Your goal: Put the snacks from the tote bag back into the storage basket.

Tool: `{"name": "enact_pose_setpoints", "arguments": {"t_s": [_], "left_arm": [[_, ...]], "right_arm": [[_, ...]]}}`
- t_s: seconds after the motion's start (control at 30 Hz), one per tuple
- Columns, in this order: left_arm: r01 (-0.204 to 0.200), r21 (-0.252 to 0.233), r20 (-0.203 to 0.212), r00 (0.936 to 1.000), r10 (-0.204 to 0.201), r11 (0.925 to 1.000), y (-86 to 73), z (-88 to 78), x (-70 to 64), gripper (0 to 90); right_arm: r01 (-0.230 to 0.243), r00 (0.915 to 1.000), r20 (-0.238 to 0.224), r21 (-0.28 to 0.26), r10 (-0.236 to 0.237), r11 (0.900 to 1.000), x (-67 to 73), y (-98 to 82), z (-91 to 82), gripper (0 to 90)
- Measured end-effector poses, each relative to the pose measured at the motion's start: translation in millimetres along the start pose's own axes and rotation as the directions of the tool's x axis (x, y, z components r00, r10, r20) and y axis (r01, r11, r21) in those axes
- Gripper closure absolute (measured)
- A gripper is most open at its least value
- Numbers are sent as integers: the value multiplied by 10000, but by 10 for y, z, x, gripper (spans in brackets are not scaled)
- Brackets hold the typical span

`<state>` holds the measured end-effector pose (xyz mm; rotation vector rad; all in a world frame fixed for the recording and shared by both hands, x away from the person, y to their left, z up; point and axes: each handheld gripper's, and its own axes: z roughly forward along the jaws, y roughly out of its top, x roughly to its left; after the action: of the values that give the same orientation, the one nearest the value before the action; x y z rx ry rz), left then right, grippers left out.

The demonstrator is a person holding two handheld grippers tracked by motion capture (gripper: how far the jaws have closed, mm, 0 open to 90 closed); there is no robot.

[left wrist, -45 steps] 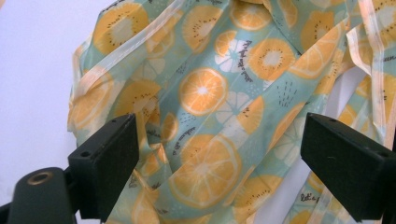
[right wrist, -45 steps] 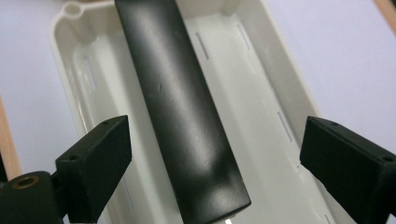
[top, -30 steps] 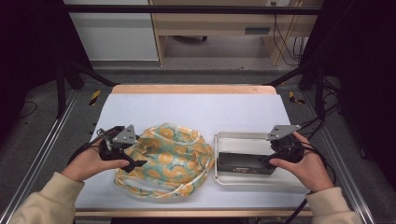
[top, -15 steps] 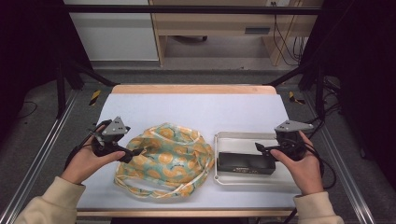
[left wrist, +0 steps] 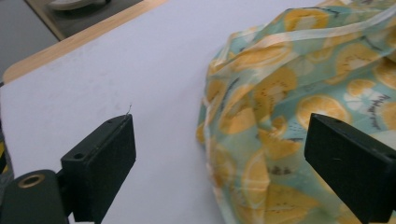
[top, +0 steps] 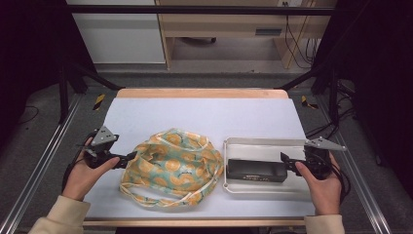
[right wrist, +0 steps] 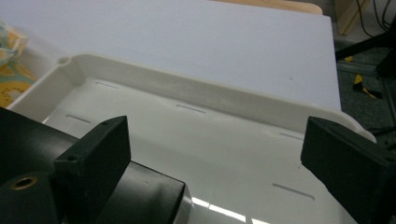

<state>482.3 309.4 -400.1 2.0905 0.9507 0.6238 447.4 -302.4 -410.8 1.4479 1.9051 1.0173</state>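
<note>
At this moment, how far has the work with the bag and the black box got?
Nothing looks done: the bag lies crumpled on the table and the black box sits in the white tray. In hand: the left gripper, jaws open, is at the bag's left edge, and the right gripper, also open, is at the box's right end. Gripping either one is left.
</note>
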Motion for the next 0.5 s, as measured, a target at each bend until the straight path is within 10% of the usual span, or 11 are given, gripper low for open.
{"name": "enact_pose_setpoints", "arguments": {"t_s": [0.5], "left_arm": [[1372, -310, -1423, 9798, -1402, 9901, -695, -88, 211, 87]], "right_arm": [[-957, 9930, 673, -201, 968, 9952, -62, -346, -22, 63]]}}
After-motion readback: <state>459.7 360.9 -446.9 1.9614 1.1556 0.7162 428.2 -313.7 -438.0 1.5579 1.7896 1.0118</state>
